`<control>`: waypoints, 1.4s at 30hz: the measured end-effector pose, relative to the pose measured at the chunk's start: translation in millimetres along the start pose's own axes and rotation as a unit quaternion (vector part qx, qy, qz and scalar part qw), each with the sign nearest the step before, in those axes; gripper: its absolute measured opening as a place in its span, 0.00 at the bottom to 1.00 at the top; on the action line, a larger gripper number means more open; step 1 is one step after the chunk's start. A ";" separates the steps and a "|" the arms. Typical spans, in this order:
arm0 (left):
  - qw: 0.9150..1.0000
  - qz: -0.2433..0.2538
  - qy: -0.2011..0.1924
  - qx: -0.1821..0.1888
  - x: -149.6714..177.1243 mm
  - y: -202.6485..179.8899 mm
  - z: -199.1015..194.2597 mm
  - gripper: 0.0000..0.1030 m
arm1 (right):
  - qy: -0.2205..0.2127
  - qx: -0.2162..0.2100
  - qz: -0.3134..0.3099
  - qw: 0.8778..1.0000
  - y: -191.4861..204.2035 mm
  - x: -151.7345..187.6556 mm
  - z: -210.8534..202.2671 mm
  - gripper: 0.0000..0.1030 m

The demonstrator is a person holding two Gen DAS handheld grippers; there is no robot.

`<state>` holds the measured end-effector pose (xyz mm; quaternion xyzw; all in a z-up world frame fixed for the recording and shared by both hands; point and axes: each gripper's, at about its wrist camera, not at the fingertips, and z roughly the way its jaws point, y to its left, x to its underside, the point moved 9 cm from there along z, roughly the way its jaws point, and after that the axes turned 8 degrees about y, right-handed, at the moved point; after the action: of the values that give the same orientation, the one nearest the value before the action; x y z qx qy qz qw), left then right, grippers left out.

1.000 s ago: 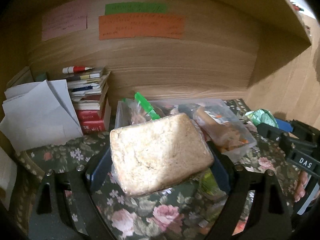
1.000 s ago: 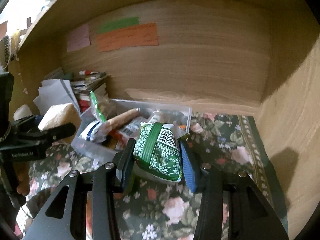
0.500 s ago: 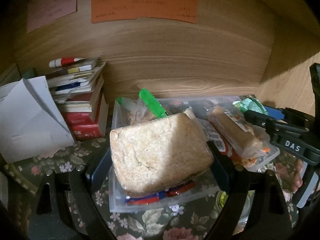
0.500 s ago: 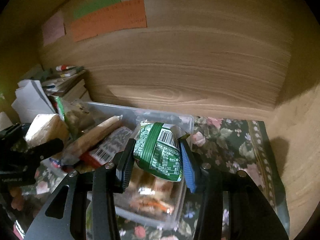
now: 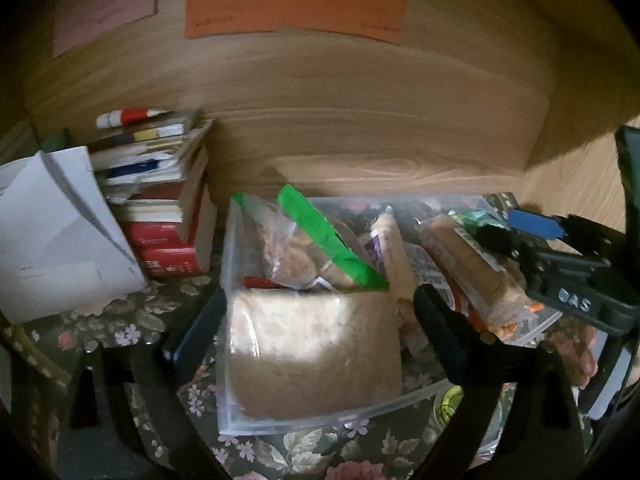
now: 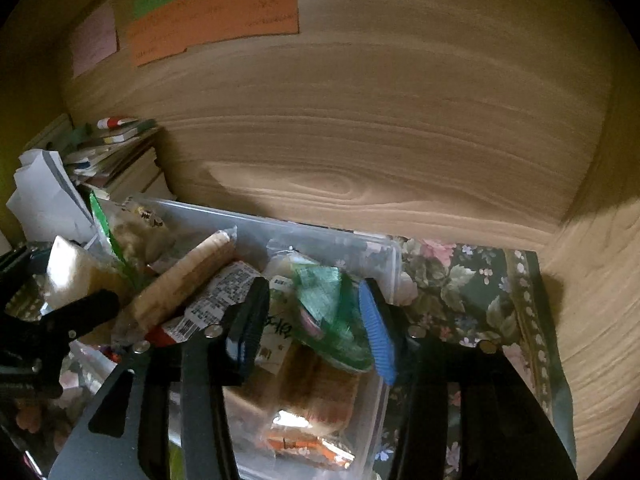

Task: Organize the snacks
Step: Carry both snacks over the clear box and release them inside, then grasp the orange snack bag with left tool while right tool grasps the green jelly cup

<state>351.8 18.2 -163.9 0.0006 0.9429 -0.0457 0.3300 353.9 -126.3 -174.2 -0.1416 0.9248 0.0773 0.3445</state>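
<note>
A clear plastic bin [image 5: 232, 420] [image 6: 384, 256] on the floral cloth holds several wrapped snacks. My left gripper [image 5: 316, 320] is open around a pale bread-like block [image 5: 312, 348] that now sits inside the bin's near left corner. My right gripper [image 6: 316, 316] is open over the bin's right end; a green snack packet [image 6: 332, 320] lies between its fingers on the other snacks. The right gripper also shows in the left wrist view [image 5: 560, 256]. A bag with a green clip [image 5: 320, 236] and long wrapped bars [image 6: 188, 276] fill the middle.
A stack of books [image 5: 160, 200] and loose white papers [image 5: 52, 240] stand left of the bin. The wooden back wall [image 6: 360, 140] carries orange, green and pink notes. A wooden side wall [image 6: 600, 300] closes the right.
Both grippers moved forward over the bin and opened. The bread block dropped into the bin's left corner; the green packet tipped down onto the snacks at the right end.
</note>
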 end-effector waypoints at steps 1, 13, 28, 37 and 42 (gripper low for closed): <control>1.000 -0.001 -0.003 0.001 -0.4 0.2 -2.7 0.94 | -0.004 0.001 0.000 1.000 0.5 -0.5 -3.7 0.57; 0.999 0.008 -0.048 0.001 9.3 -2.7 -60.4 0.99 | -0.041 -0.033 -0.020 0.998 25.4 21.0 -62.0 0.70; 1.000 0.012 -0.010 -0.003 72.7 5.8 -64.0 1.00 | 0.037 -0.059 -0.021 0.997 55.6 97.2 -29.4 0.67; 1.000 -0.005 0.023 0.009 98.5 6.4 -50.0 1.00 | 0.090 -0.095 -0.011 0.991 62.7 104.3 1.2 0.45; 0.999 -0.005 0.031 0.024 104.1 -8.7 -48.2 1.00 | 0.083 -0.092 -0.017 0.992 64.6 106.5 -1.7 0.38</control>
<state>240.1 10.7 -190.4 0.0053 0.9513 -0.0699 0.3002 255.5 -87.7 -240.2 -0.1941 0.9367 0.1443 0.2532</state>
